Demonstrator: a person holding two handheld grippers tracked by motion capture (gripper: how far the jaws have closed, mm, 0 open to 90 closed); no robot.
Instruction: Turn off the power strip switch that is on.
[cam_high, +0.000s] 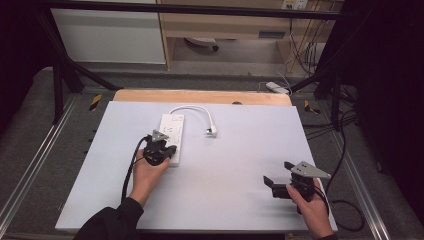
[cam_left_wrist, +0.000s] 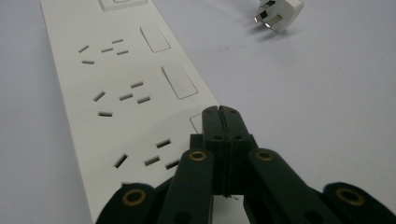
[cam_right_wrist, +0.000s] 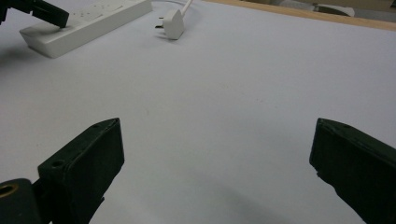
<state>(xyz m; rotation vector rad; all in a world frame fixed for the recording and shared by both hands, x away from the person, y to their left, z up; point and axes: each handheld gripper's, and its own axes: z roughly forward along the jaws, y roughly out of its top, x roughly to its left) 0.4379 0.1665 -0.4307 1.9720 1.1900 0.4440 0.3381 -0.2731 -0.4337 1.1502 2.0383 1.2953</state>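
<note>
Left gripper rests on near end of white power strip. Plug lies at 3 o'clock of strip. Right gripper, at table's 5 o'clock, jaws apart.

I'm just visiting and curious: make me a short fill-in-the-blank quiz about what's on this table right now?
1. The left gripper has its jaws ____ and rests on the near end of the power strip.
2. The right gripper has its jaws ____ above the bare table.
3. The power strip's plug lies ____ on the table.

Missing words: shut; open; unplugged
</note>
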